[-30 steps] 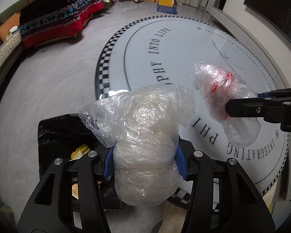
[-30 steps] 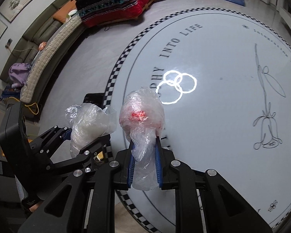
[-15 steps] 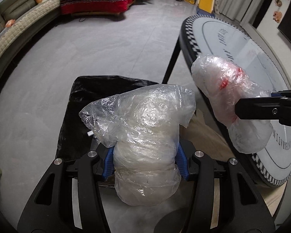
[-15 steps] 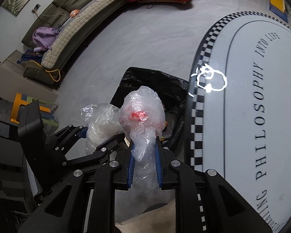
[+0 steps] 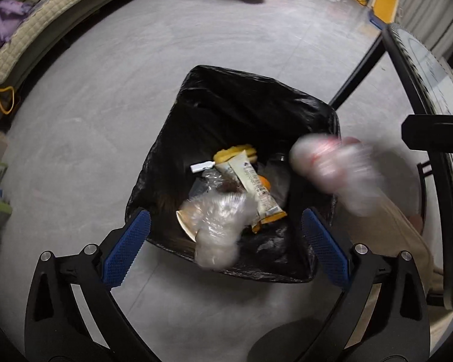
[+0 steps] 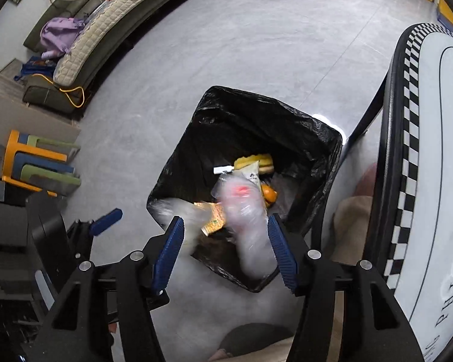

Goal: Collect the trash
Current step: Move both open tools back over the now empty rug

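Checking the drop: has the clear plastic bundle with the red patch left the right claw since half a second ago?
Yes. The red-patched bundle is blurred, loose between the open right claw, dropping toward the black-lined bin below.

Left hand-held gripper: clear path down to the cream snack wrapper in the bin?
Probably yes. The left hand-held gripper is open above the black-lined bin, but the falling clear bag, blurred, partly covers the snack wrapper.
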Tool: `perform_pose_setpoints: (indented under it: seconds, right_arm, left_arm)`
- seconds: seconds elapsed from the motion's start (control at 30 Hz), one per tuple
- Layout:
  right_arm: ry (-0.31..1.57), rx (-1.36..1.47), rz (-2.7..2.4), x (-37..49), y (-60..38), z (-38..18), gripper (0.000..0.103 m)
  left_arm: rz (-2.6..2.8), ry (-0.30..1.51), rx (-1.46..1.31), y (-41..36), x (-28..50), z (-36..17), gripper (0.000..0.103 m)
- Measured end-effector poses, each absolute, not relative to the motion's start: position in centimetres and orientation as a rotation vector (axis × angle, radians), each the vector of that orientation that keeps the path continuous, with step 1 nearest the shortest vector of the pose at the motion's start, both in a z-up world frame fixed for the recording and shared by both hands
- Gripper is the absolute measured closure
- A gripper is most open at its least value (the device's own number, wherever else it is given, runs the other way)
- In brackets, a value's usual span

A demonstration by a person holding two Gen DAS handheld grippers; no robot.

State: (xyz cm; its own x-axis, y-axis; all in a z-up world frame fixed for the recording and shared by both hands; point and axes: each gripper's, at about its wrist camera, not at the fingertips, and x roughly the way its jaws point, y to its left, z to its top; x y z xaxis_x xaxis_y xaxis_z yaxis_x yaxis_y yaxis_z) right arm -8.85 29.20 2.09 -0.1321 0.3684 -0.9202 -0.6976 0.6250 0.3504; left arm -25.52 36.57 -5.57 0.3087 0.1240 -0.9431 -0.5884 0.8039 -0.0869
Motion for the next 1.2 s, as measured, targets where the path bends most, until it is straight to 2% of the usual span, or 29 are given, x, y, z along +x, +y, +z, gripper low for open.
perform_pose_setpoints:
  seconds: [0.47,0.53,0.77,1.2]
  right_arm:
    - [1.428,-0.311,0.962,-9.3,28.5,1.9,0.044]
    - [1.421,-0.311,0.973,-9.4,28.4,2.3,0.041]
    - [1.370,-0.295,1.017,-10.0,26.9,4.7,0.031]
    - [1.254,-0.213,0.943,-6.4,18.0,10.1,0.026]
  left_arm:
    - [0.492,1.174,-0.457,36.4,-25.4,-5.4,0.006]
    - [0.491,1.168,-0.446,36.1,-25.3,-5.0,0.006]
    - [0.486,1.136,-0.408,34.8,-24.6,-2.6,0.006]
    - [0.337,1.046,-0.267,27.3,-18.1,4.0,0.006]
